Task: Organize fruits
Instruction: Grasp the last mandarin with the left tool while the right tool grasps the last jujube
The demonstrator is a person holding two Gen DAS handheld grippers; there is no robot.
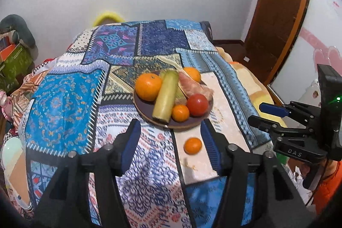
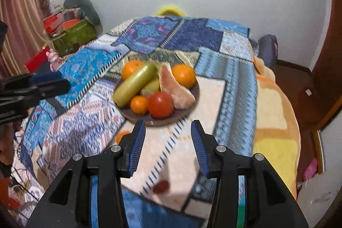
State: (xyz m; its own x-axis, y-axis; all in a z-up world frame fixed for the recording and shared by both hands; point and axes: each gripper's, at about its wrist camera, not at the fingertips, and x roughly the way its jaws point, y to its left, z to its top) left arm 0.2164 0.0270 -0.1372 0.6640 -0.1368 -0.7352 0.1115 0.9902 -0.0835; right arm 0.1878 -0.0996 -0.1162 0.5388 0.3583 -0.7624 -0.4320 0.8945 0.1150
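Both the left tongs (image 1: 170, 136) and the right tongs (image 2: 167, 138) stand wide apart and hold nothing above the patchwork cloth (image 1: 64, 99) covering the surface. Nearest, a small orange (image 1: 193, 145) lies loose on the cloth, close to the left tongs' right finger and just short of the plate. Beyond it the dark round plate (image 1: 147, 114) carries two large oranges (image 1: 148, 87), a long green fruit (image 1: 166, 98), a small orange, a red tomato (image 1: 197, 104) and a pinkish peeled wedge (image 2: 175, 89).
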